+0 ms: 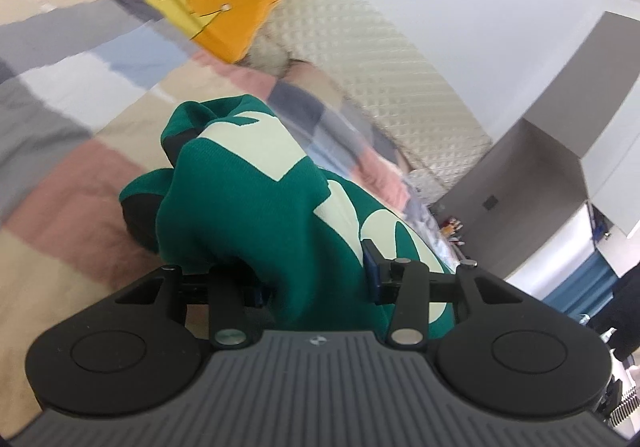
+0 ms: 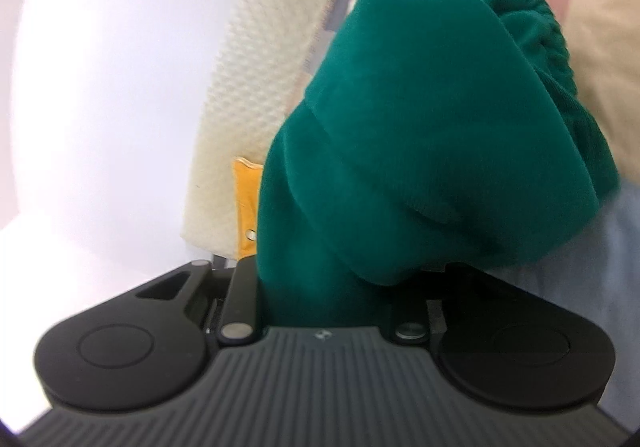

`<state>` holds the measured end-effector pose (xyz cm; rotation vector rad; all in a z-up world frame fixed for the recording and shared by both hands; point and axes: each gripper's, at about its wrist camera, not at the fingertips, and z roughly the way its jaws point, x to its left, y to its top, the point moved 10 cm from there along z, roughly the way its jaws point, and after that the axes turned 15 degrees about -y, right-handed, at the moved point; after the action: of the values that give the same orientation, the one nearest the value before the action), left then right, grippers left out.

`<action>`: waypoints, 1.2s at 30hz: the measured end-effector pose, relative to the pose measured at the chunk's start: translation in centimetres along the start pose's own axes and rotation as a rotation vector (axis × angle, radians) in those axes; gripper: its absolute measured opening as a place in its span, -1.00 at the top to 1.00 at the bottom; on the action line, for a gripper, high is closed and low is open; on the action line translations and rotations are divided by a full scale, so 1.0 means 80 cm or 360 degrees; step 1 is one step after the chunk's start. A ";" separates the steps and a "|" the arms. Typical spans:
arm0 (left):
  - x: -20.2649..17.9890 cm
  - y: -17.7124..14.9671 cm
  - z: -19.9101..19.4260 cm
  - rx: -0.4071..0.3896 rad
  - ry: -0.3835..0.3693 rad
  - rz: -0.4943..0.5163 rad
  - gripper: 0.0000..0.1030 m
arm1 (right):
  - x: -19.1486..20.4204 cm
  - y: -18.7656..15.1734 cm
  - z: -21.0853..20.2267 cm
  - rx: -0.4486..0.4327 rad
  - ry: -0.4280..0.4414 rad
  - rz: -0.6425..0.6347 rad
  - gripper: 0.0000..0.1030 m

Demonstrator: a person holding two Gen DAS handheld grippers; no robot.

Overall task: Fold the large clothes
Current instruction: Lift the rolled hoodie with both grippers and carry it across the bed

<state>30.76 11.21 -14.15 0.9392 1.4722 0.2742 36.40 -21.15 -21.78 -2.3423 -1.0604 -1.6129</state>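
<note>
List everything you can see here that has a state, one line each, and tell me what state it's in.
green sweatshirt: bunched, gripped at two places, not yet folded
left gripper: shut on the sweatshirt
right gripper: shut on the sweatshirt; fingertips hidden by cloth
patchwork blanket: spread flat over the bed
orange cushion: lying on the blanket by the headboard

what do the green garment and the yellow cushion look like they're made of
Green garment: soft matte knit, likely sweatshirt jersey; fine ribbing, gathered cuff, flat pale print. Yellow cushion: smooth woven cloth, probably cotton; crisp edges, thin stitched lines, small round buttons or beads.
</note>
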 end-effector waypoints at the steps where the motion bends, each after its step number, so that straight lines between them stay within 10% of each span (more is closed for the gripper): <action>1: -0.010 0.005 0.003 0.0000 -0.0015 0.0013 0.05 | 0.004 0.006 -0.004 -0.0008 0.0016 -0.0003 0.37; 10: -0.117 0.054 0.069 -0.0003 -0.0181 0.0204 0.05 | 0.055 0.083 -0.035 -0.0164 0.0155 -0.0104 0.37; 23: -0.244 0.112 0.298 0.0077 -0.0353 0.0435 0.04 | 0.103 0.276 0.002 -0.0363 0.0194 -0.0207 0.37; 36: -0.152 0.056 0.550 0.0275 -0.0321 0.0447 0.04 | 0.009 0.369 0.149 -0.0366 0.0100 -0.0205 0.37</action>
<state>70.95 -10.38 -9.73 1.2788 1.1918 0.2509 63.35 -37.57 -17.78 -2.3853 -1.0864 -1.9369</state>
